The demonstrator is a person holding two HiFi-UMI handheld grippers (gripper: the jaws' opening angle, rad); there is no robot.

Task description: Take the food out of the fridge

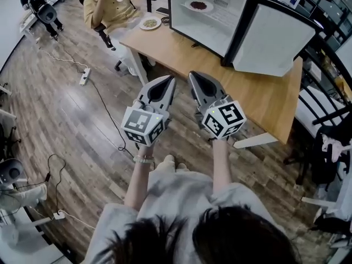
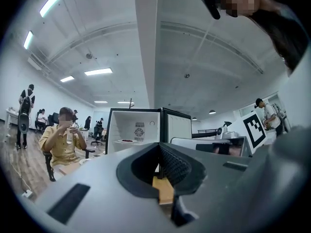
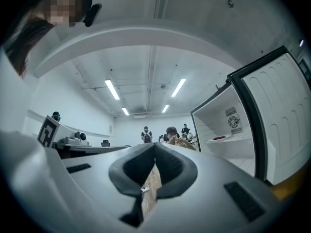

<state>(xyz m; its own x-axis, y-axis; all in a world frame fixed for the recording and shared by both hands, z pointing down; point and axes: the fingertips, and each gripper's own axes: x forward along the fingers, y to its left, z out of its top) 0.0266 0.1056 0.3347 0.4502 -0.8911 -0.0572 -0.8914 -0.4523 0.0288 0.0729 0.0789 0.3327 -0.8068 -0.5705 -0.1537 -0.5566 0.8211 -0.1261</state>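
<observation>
A small white fridge [image 1: 206,15] stands on the wooden table [image 1: 264,100] with its door [image 1: 272,37] swung open to the right. On its shelf lies a plate of dark food [image 1: 198,6], also visible as the plate [image 2: 127,141] in the left gripper view and the plate [image 3: 219,138] in the right gripper view. My left gripper [image 1: 169,80] and right gripper [image 1: 193,76] hover side by side before the table's near edge, well short of the fridge. Both are shut with nothing held; the jaws meet at their tips in the left gripper [image 2: 159,147] and right gripper [image 3: 154,147] views.
A person [image 1: 113,4] sits at the table's far left corner, near a second plate of food [image 1: 149,22] on the tabletop. A power strip [image 1: 84,76] and cables lie on the wooden floor at left. A black rack [image 1: 330,109] stands to the right.
</observation>
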